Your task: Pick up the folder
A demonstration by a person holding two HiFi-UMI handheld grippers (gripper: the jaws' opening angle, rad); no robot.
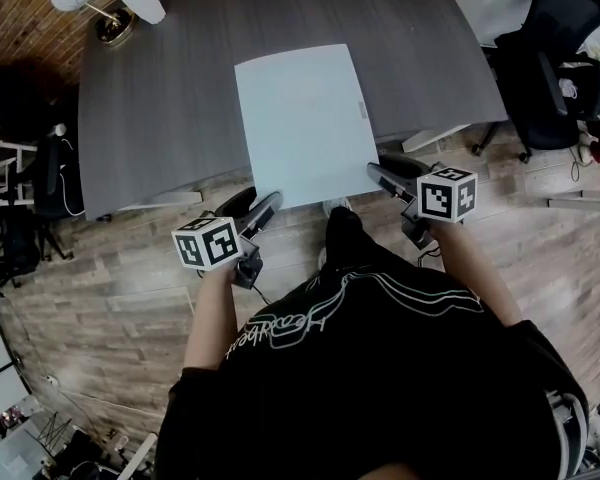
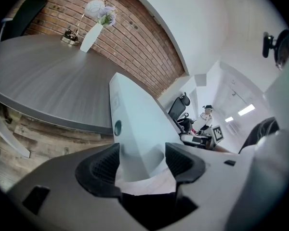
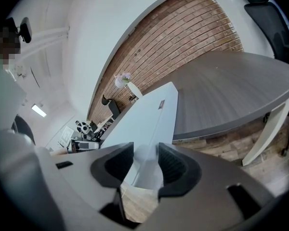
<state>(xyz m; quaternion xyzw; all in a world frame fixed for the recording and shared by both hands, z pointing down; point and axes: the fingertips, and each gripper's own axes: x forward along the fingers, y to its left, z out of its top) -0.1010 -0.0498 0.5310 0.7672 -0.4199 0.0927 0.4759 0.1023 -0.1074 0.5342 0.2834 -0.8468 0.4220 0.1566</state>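
A pale blue-white folder (image 1: 300, 118) lies flat on the grey table (image 1: 170, 108), its near end jutting past the table's front edge. My left gripper (image 1: 265, 210) is at the folder's near left corner and my right gripper (image 1: 385, 176) at its near right corner. In the left gripper view the folder (image 2: 135, 119) fills the space between the jaws (image 2: 142, 160), and both pads lie against it. The right gripper (image 3: 145, 165) holds the folder's edge (image 3: 144, 121) the same way, pads on both faces. The gripped corners themselves are hidden in the head view.
A white vase with flowers (image 1: 140, 0) and a small dish (image 1: 113, 28) stand at the table's far left corner. Black office chairs (image 1: 560, 58) sit to the right, and another chair (image 1: 50, 183) to the left. The person stands on a wooden floor (image 1: 130, 278) at the table's front edge.
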